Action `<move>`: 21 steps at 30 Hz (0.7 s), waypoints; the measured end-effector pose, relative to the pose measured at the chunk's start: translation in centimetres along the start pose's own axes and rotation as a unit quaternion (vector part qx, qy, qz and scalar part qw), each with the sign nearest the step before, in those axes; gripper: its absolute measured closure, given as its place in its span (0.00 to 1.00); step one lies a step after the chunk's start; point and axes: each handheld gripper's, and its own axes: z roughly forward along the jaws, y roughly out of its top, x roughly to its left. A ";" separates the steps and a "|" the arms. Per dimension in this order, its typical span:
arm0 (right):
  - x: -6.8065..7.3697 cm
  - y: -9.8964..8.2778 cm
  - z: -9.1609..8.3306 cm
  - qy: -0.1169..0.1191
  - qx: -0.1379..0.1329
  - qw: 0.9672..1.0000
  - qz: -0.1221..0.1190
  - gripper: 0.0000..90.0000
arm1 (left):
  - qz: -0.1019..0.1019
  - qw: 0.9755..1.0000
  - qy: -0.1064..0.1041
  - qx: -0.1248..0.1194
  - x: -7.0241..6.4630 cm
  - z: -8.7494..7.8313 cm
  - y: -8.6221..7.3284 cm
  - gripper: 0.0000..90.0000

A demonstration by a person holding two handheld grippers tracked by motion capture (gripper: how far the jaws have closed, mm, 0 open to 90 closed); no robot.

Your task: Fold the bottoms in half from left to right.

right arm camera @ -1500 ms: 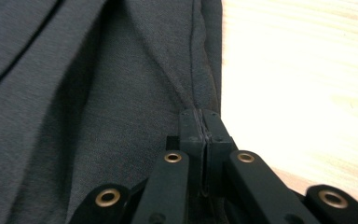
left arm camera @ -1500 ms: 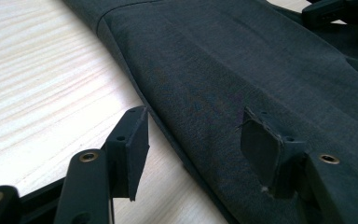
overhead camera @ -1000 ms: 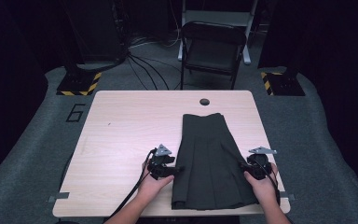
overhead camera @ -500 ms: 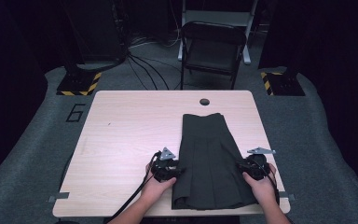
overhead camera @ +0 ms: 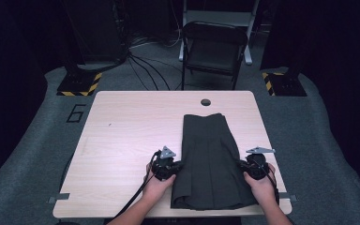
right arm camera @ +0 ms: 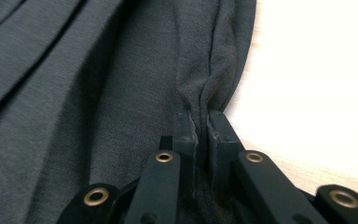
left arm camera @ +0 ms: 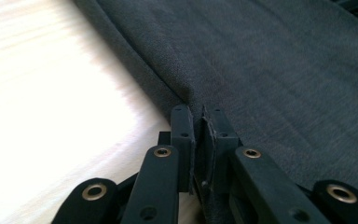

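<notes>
A dark grey pleated fabric skirt [overhead camera: 212, 161] lies flat on the pale wood-grain table [overhead camera: 131, 136], narrow waist end toward the far edge near a small round hole [overhead camera: 206, 102], wide hem toward the person; the left gripper [overhead camera: 169, 168] sits at the skirt's left side edge and the right gripper [overhead camera: 252, 168] at its right side edge, both about level with each other, roughly a third of the way up from the hem; both sets of jaws have just been closing, and cloth is between them; in the left gripper view the left gripper [left arm camera: 198, 122] pinches a thin ridge of the edge fold, pads clamped on it; in the right gripper view the right gripper [right arm camera: 199, 125] bites a bunched tuck of the right edge, likewise clamped. Risks as judged: each bite looks shallow, taken close to the edge, so a quick lift could pull the cloth free; the grip may hold the top layer alone, leaving the under layer to sag or trail; uneven pull between hands would skew the pleats; the near hem sits close to the table edge and could slide off.
</notes>
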 end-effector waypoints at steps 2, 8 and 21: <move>0.3 0.2 -0.1 0.003 0.000 1.000 -0.004 0.93 | -0.008 1.000 0.003 -0.007 0.3 -0.6 0.2 0.93; 3.2 1.9 -0.4 0.029 -0.007 0.999 -0.041 0.93 | 0.012 1.000 0.022 0.002 2.5 -3.8 1.0 0.93; 9.4 4.2 0.3 0.103 -0.002 0.992 -0.067 0.93 | 0.008 0.999 0.045 0.020 6.1 -10.0 -0.5 0.93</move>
